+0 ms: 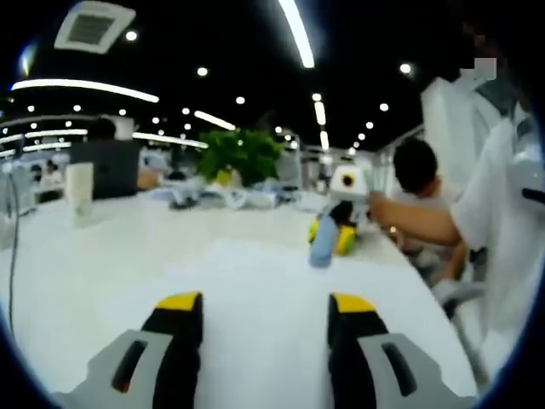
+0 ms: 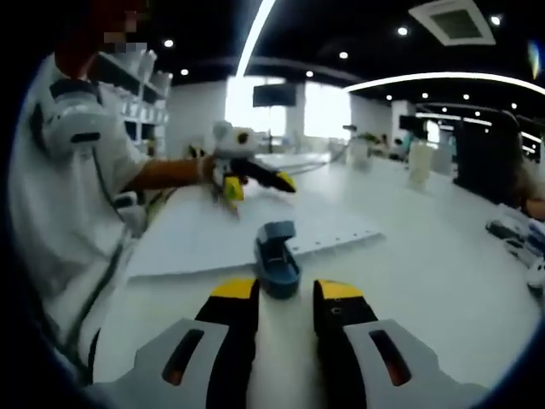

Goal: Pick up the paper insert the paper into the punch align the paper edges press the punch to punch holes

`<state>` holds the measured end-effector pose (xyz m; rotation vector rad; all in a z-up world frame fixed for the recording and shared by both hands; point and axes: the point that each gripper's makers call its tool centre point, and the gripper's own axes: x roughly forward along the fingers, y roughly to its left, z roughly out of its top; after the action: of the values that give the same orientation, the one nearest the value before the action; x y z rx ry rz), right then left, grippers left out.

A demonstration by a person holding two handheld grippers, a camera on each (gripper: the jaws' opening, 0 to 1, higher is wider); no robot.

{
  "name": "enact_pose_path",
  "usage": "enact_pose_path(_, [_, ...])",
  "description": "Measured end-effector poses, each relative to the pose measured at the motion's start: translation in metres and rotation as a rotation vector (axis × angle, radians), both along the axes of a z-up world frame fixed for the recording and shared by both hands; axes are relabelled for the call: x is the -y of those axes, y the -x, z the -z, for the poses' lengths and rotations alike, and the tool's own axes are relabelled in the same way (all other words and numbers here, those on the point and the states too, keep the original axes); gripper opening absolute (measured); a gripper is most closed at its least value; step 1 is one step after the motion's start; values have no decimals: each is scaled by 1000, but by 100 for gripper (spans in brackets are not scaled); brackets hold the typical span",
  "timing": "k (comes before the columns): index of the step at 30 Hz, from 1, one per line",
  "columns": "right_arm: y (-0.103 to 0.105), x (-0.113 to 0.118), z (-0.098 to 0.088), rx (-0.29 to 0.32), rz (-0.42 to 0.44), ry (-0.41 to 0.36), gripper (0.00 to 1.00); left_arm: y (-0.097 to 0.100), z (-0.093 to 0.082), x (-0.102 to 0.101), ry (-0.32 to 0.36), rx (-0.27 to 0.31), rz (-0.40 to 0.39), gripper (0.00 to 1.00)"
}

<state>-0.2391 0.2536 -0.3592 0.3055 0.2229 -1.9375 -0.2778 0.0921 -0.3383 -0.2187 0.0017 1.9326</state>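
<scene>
- Right tool (image 2: 285, 298), lower centre, jaws slightly parted and empty, sits just short of the blue punch (image 2: 278, 256), ready to press.
- Paper (image 2: 255, 234) lies mid-frame, its holed edge beside the punch on the white surface (image 2: 443, 256).
- Left tool (image 1: 266, 311) is wide apart, empty.

Punch (image 2: 278, 256) on table (image 2: 426, 256), touching paper (image 2: 247, 230) edge.

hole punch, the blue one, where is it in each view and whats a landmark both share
Left gripper view: the blue hole punch sits right of centre, far across the white table, in front of the right gripper.
Right gripper view: the hole punch lies at centre, just beyond the jaw tips, on the edge of the punched paper.
Shared landmark: the person in the white shirt.
</scene>
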Motion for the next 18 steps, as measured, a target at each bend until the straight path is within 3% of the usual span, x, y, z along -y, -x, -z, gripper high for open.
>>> enact_pose_path(2, [-1, -9, -7, -13, 76, 11, 29, -4, -4, -5, 19, -21, 8, 57])
enact_pose_path(5, [3, -27, -14, -60, 214, -19, 29, -19, -7, -33, 72, -73, 70, 55])
enact_pose_path(9, [1, -48, -40, -96, 395, 61, 28, -49, 3, -82, 139, -96, 242, 48])
enact_pose_path(11, [-5, -55, -55, -135, 448, 100, 28, -56, 4, -105, 141, -104, 272, 50])
enact_pose_path(14, [-19, -62, -69, -168, 505, 147, 28, -52, -2, -130, 128, -109, 279, 48])
enact_pose_path(18, [-34, -70, -71, -177, 558, 155, 28, -42, -7, -152, 126, -115, 295, 48])
